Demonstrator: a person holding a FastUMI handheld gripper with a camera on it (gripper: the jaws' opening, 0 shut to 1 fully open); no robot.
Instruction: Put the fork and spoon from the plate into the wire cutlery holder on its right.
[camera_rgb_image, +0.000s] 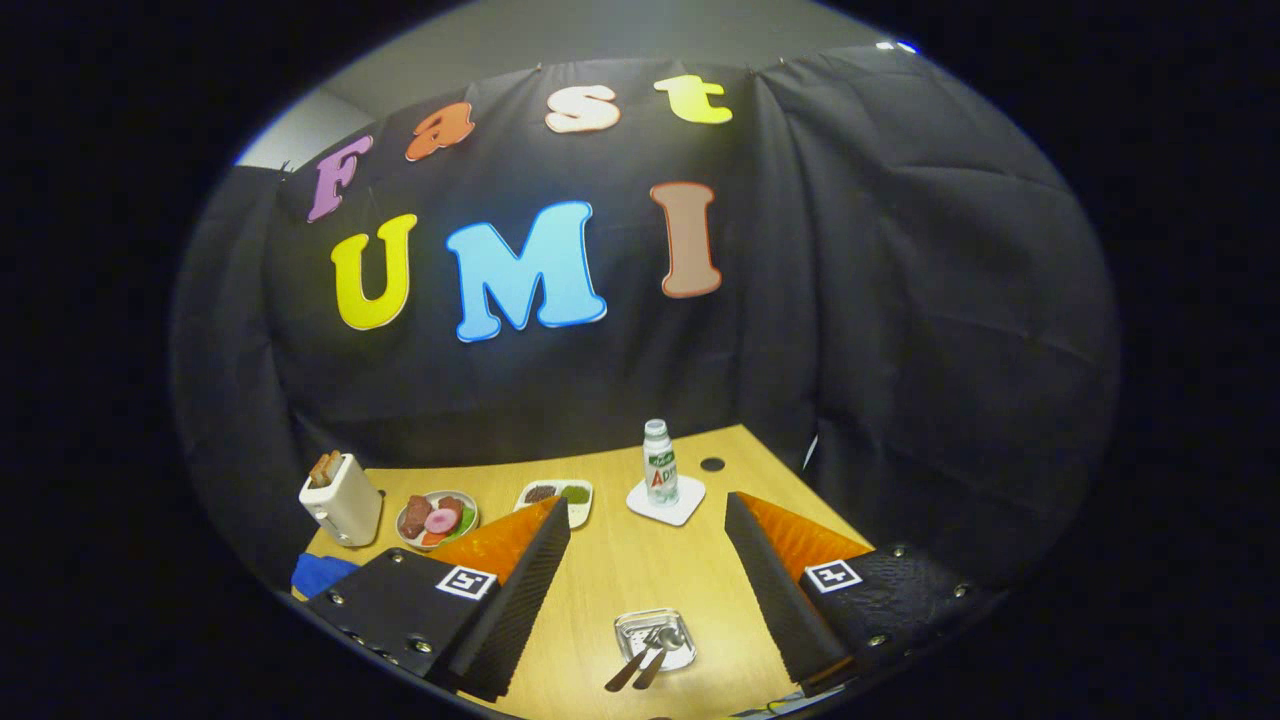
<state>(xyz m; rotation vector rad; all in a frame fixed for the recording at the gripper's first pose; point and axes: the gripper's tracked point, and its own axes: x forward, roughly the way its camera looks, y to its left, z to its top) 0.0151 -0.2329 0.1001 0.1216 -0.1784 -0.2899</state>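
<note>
The tool hovers above the counter, fingers spread wide and gripping nothing. Between the fingers, at the near end, sits a small clear plate carrying the fork and spoon, handles pointing near-left. Beyond stands a bottle on a white coaster.

I see a white toaster at the table's far left corner. Next to it are a food plate and a small tray. A bottle stands on a white coaster near the far edge.

Hand-held gripper, fingers wide apart
</note>
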